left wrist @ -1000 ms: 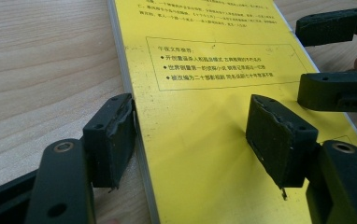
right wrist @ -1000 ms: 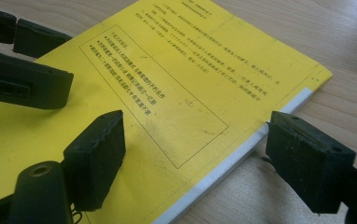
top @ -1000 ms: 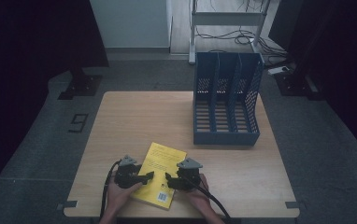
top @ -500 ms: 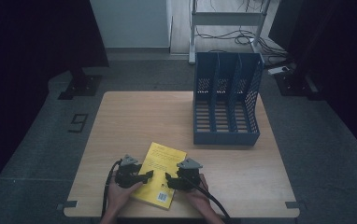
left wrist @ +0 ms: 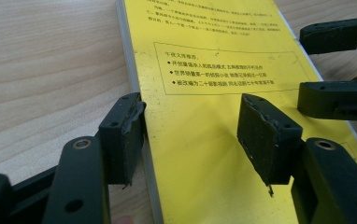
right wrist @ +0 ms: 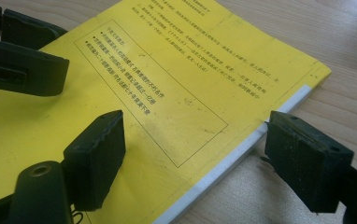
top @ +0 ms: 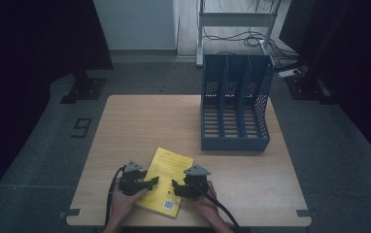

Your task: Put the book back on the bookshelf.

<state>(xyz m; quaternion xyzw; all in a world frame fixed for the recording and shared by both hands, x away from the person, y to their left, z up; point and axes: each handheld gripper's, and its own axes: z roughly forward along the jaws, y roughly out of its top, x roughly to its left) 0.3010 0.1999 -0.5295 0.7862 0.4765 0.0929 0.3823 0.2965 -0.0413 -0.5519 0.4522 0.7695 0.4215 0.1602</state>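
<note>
The yellow book (top: 167, 179) lies flat at the table's (top: 140, 121) near edge, long axis tilted toward the blue file rack (top: 234, 109). The left gripper (top: 149, 182), jaws just closing, and the right gripper (top: 175, 186) each straddle a long edge, spread, not pinching.

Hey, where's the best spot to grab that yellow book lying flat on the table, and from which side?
Grip the yellow book by its long edges, one gripper from each side. It lies flat, so only the thin edges offer purchase. The left gripper, whose jaws have just been closing, and the right gripper already straddle those edges.
</note>
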